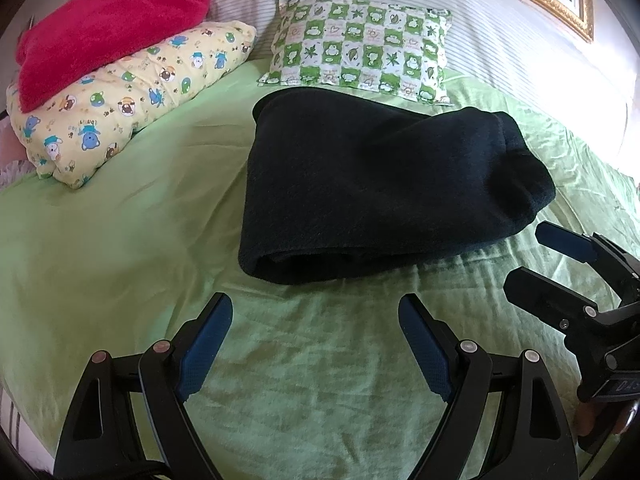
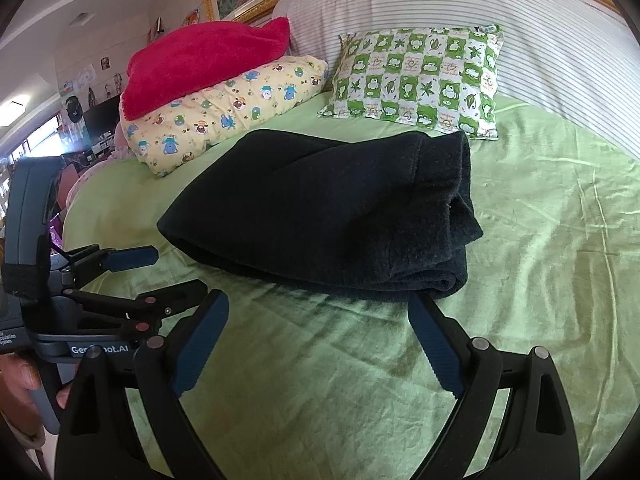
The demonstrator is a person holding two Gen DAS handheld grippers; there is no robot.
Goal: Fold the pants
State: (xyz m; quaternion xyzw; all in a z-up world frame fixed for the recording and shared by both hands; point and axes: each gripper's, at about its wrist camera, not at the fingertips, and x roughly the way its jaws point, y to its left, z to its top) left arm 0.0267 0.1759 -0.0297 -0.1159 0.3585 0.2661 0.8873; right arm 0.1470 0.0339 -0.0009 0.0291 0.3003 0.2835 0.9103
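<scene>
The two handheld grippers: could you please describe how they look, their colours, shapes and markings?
Both the left gripper and the right gripper have matte black scissor-like linkage arms with round silvery pivot pins. Their jaws carry ribbed dark blue pads. The left gripper's grey-blue body bears partly hidden white lettering.

A bed (image 1: pixel 100 240) with a wrinkled green sheet carries the folded dark pants (image 1: pixel 380 184) at its middle. Behind them lie two pillows — a green-checked one (image 1: pixel 360 48) and a yellow cartoon one (image 1: pixel 132 100) — the yellow topped by a red towel (image 1: pixel 104 36).
</scene>
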